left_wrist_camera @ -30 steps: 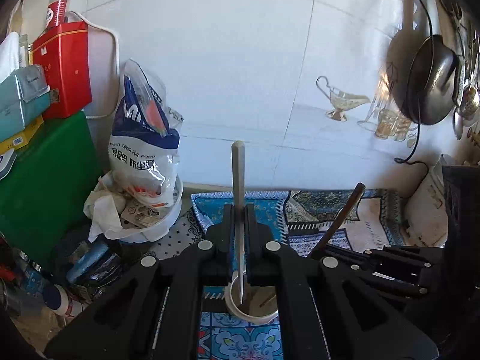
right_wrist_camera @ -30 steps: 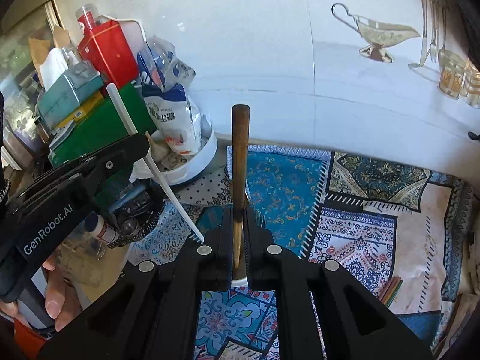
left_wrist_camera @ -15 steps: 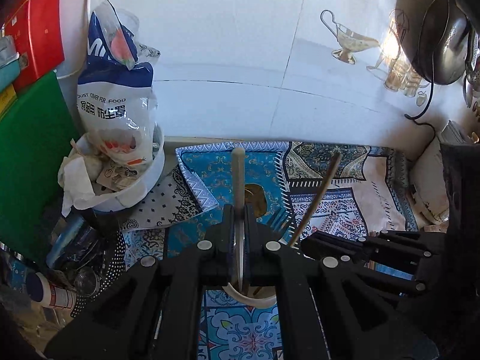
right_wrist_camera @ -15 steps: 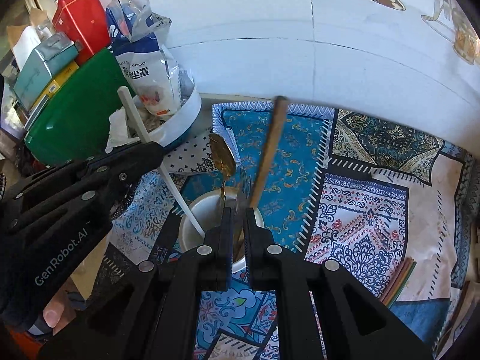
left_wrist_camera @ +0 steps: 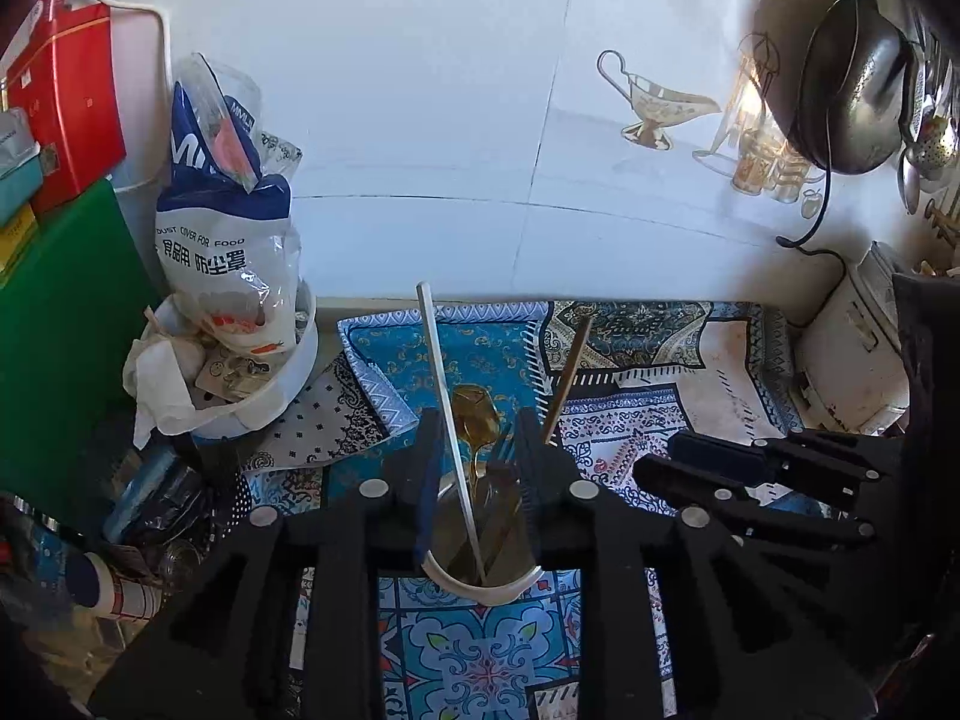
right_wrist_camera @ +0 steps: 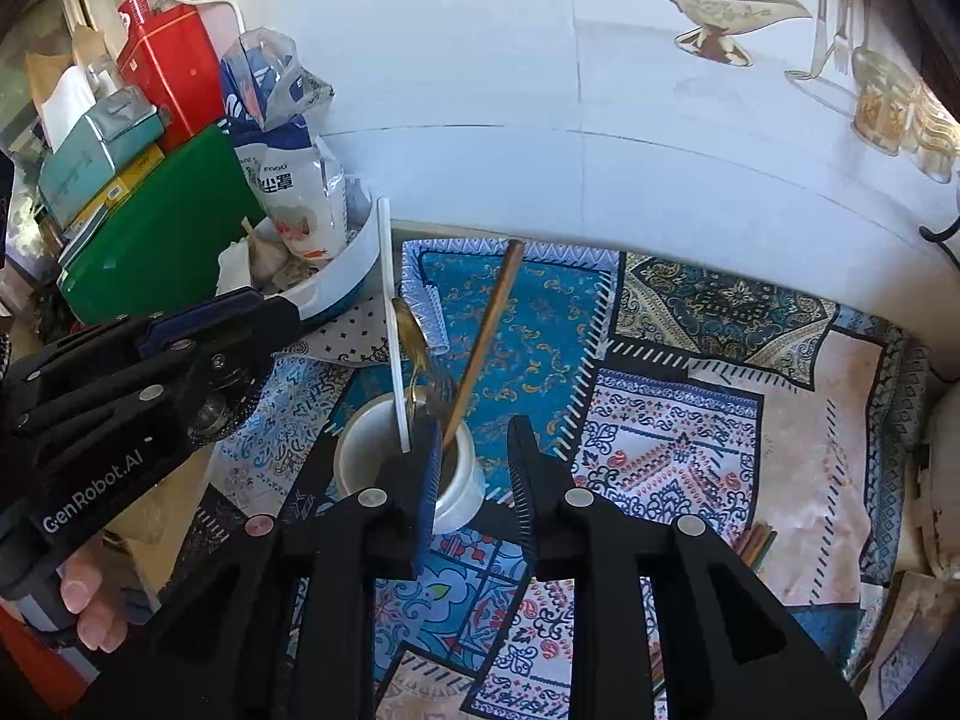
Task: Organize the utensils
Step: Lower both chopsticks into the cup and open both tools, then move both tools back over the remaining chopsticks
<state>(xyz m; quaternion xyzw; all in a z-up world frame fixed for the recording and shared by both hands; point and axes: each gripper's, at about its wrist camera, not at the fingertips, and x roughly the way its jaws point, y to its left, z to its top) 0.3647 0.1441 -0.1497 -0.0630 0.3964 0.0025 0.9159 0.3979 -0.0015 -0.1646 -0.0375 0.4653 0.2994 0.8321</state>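
A white cup (right_wrist_camera: 372,438) stands on the patterned cloth; its near rim shows in the left wrist view (left_wrist_camera: 480,591). In it stand a white chopstick (left_wrist_camera: 441,396) (right_wrist_camera: 390,324), a brown wooden chopstick (left_wrist_camera: 570,369) (right_wrist_camera: 486,324), a gold spoon (left_wrist_camera: 474,414) (right_wrist_camera: 411,336) and a fork (left_wrist_camera: 501,456). My left gripper (left_wrist_camera: 474,444) is open, its jaws either side of the white chopstick above the cup. My right gripper (right_wrist_camera: 474,450) is open just in front of the cup, apart from the brown chopstick. The left gripper also shows in the right wrist view (right_wrist_camera: 198,336).
A white bowl (left_wrist_camera: 282,384) with a plastic bag stands at the back left beside a green box (right_wrist_camera: 156,228) and a red tin (right_wrist_camera: 174,66). A white appliance (left_wrist_camera: 852,354) is at the right. A dark pan (left_wrist_camera: 852,78) hangs on the tiled wall. Coloured sticks (right_wrist_camera: 759,543) lie on the cloth.
Both grippers tipped down over the cup, then opened. The white chopstick and the brown chopstick were let go and now lean in the cup.
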